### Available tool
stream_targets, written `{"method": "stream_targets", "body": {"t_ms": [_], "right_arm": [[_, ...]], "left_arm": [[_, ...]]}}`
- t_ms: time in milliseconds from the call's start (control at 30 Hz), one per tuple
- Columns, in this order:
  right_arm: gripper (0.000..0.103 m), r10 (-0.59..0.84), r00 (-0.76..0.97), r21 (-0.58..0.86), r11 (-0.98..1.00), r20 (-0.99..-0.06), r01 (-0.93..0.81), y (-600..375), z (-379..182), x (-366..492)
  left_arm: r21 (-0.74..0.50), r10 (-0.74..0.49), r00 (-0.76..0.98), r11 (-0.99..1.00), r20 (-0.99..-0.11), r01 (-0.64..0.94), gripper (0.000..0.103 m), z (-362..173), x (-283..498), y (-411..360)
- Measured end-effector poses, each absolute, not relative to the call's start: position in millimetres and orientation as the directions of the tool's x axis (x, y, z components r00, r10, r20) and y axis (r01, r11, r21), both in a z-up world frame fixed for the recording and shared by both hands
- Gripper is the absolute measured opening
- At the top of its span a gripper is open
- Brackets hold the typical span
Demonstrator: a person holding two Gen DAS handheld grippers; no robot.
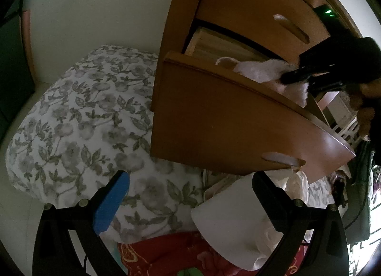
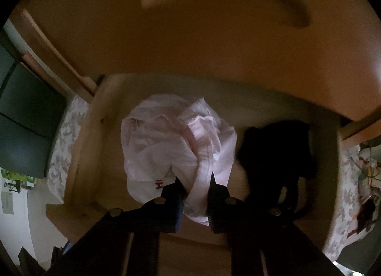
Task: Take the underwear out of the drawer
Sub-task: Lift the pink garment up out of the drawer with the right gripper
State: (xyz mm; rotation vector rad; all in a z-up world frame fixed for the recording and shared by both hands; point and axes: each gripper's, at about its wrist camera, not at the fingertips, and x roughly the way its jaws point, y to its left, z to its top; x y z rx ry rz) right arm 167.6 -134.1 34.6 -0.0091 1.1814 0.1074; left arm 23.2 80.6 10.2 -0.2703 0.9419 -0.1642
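The right gripper point(image 2: 194, 181) is clamped on a fold of the pale pink underwear point(image 2: 176, 140); cloth fills the gap between its pads. The garment hangs bunched over the open drawer point(image 2: 88, 147), its upper part just above the drawer front in the left wrist view. A black garment point(image 2: 281, 152) lies beside it on the drawer floor, apart from the grip.

Procedure, as judged: lift straight up until the hem clears the front panel, then carry outward. Keep the grip firm; thin cloth can slip.

The left gripper point(image 1: 190, 195) stands wide open, holding nothing, below the drawer front point(image 1: 228, 118).

Materials: the underwear is thin, soft, creased fabric with a small red mark. The drawer is smooth wood with a recessed oval handle point(image 1: 283, 159). A floral quilt point(image 1: 83, 118) lies below.
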Motion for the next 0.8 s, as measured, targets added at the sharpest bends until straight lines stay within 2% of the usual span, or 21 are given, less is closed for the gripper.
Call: {"method": "stream_targets", "body": {"t_ms": [800], "right_arm": [[0.016,0.182,0.706,0.141,0.983,-0.685,-0.118,-187,194,56]], "left_arm": [[-0.227,-0.228,0.615,0.97,-0.755,0.081,0.103,37,-4,56]]}}
